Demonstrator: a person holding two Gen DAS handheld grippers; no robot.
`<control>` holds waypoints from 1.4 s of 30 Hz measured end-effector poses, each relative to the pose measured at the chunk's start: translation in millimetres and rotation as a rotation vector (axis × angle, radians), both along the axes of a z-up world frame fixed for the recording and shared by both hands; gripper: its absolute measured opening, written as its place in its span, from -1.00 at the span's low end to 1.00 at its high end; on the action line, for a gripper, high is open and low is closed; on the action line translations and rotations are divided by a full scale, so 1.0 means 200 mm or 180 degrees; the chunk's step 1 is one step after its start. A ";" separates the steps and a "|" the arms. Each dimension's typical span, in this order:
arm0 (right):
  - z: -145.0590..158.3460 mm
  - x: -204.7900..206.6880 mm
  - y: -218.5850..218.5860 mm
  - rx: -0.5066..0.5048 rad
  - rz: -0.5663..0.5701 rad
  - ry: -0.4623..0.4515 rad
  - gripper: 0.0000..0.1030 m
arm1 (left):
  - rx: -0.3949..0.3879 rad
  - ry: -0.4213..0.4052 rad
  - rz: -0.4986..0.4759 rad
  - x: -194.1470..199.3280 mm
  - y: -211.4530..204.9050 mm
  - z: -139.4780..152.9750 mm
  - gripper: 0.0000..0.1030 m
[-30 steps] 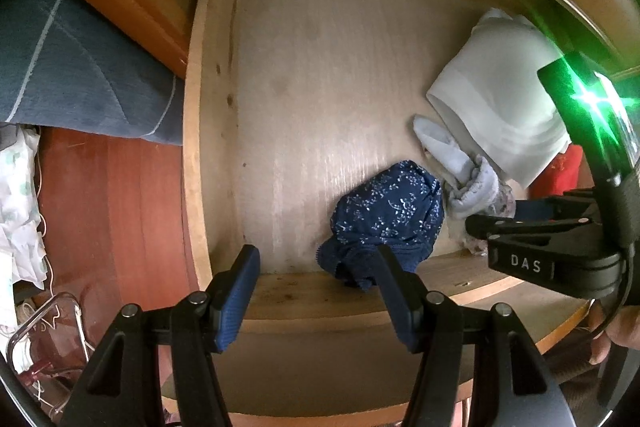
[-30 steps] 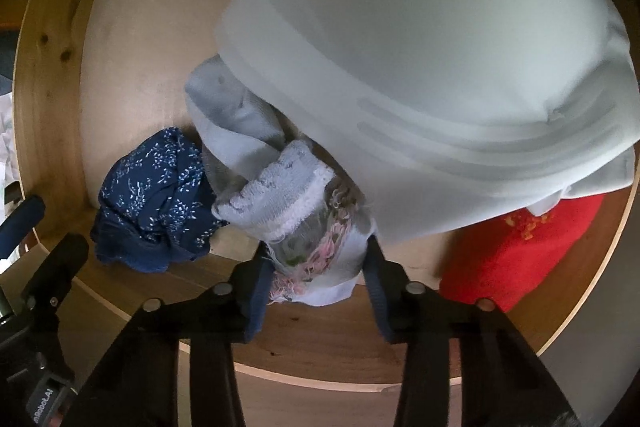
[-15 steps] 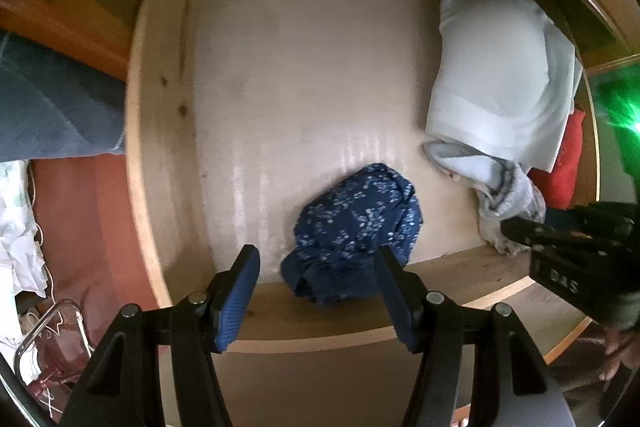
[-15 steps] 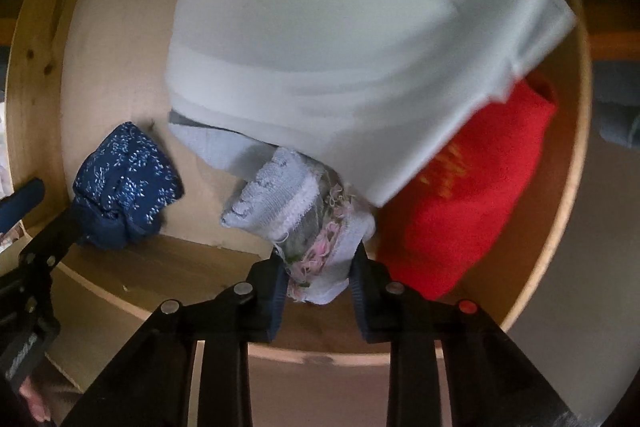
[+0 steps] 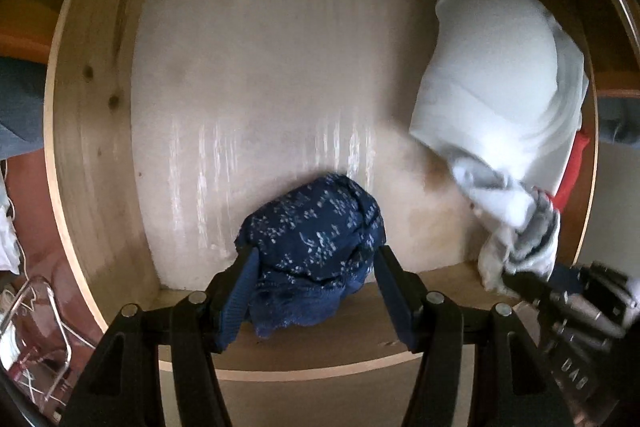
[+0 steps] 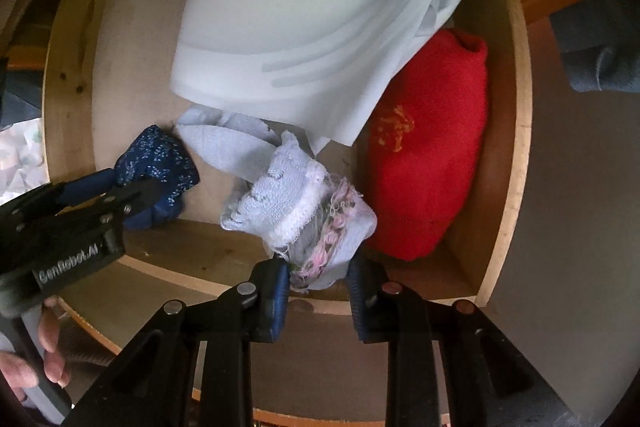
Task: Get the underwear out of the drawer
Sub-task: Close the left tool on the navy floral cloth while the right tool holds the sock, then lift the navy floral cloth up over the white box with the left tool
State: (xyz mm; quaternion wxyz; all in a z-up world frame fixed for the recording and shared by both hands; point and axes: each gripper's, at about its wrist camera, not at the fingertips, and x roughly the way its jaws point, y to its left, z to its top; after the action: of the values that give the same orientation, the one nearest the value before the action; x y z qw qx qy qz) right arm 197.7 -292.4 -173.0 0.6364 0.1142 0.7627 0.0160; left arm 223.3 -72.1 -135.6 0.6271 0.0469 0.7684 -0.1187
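Underwear bundle in navy floral [image 5: 316, 247] sits between the spread left gripper [image 5: 316, 291]; the right gripper [image 6: 318, 279] pinches pale lace underwear [image 6: 296, 203].

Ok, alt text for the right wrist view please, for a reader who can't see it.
The right gripper is shut on a pale blue lace-edged garment at the front of an open wooden drawer. Behind it lie a white folded garment and a red one; at left, the left gripper straddles a navy floral garment.
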 end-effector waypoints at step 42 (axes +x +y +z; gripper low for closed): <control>0.15 -0.16 -0.18 0.0097 -0.0156 -0.0236 -0.56 | 0.0280 -0.0355 -0.0266 -0.06 -0.22 0.02 -0.46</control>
State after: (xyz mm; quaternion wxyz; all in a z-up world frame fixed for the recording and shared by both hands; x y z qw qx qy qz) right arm 166.3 -328.1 -142.8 0.6627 0.1418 0.7352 0.0163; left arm 211.5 -115.6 -131.9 0.6607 0.1130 0.7342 -0.1081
